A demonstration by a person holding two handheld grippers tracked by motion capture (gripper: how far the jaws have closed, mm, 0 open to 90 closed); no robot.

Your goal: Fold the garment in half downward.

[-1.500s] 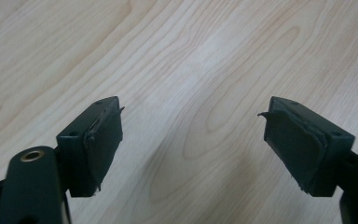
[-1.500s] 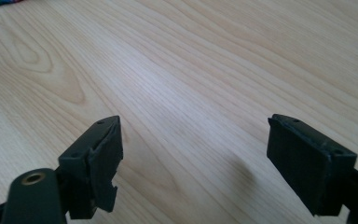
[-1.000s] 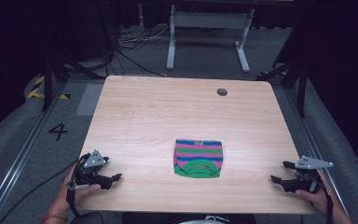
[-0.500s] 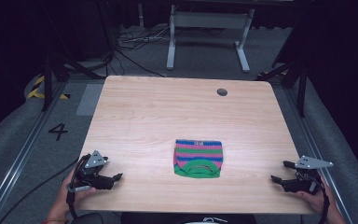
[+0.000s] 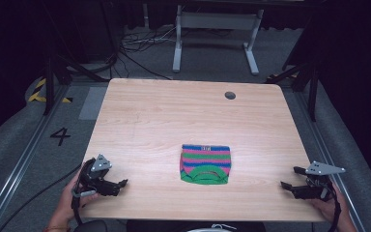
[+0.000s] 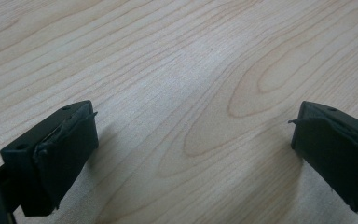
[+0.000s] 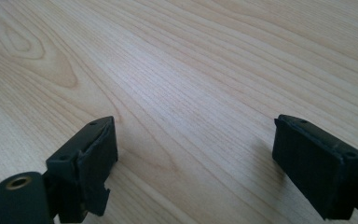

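A small folded knit garment (image 5: pixel 205 164), striped blue, pink and green, lies flat near the front middle of the wooden table (image 5: pixel 174 121). My left gripper (image 5: pixel 119 186) rests at the table's front left corner, held by a hand, well left of the garment. Its jaws stand wide apart over bare wood in the left gripper view (image 6: pixel 191 140). My right gripper (image 5: pixel 290 179) sits at the front right edge, jaws pointing left toward the garment. In the right gripper view (image 7: pixel 193 149) its jaws are also spread wide with nothing between them.
A round cable hole (image 5: pixel 230 95) is set in the table's far right part. A white metal frame (image 5: pixel 215 29) and cables stand on the floor behind the table. A floor mark "4" (image 5: pixel 60 136) lies to the left.
Hardly anything differs. The right hand has slid slightly lower at the table's front edge; the garment and both grippers stay where they were.
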